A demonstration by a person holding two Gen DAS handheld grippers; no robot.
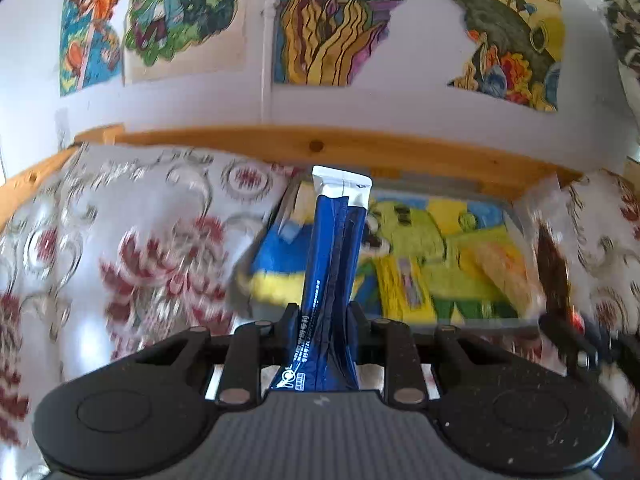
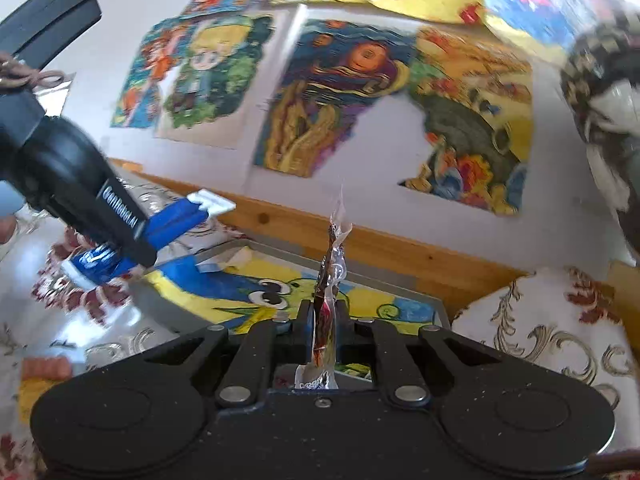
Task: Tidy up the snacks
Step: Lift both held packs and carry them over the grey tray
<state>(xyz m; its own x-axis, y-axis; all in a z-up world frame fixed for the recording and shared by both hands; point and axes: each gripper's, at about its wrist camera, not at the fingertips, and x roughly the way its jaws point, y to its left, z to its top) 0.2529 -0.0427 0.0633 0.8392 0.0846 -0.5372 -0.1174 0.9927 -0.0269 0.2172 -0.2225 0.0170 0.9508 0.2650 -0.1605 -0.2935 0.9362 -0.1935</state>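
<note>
Left wrist view: left tongs (image 1: 323, 314) clenched on a long blue foil snack sachet with a white sealed end (image 1: 334, 248), standing upright between the jaws, white end at 12 o'clock. Behind it, a shallow grey tray lined with a yellow, green and blue cartoon drawing (image 1: 460, 256), blurred. Tray's far rim close under a pine wooden rail (image 1: 316, 146) at 12 o'clock; white wall with coloured drawings (image 1: 336, 20) above. White desk cloth with red and silver floral print (image 1: 132, 240) open at 9 o'clock. At 3 o'clock, blurred, a clear plastic snack packet with dark brown filling (image 1: 550, 260) at the tray's right edge.

Right wrist view: right tongs (image 2: 323, 320) clenched on the clear packet (image 2: 329, 276), upright, thin crumpled tip at 12 o'clock. Left tongs (image 2: 132, 236) entering from 9 o'clock, gripping the blue sachet (image 2: 180, 216) above the tray's left corner. Tray (image 2: 416, 298) straight ahead, its lined floor bare between both packets. Floral cloth (image 2: 560, 332) at 3 o'clock. At 8 o'clock, a blurred orange and yellow item (image 2: 44, 376) on the cloth, identity not clear.
</note>
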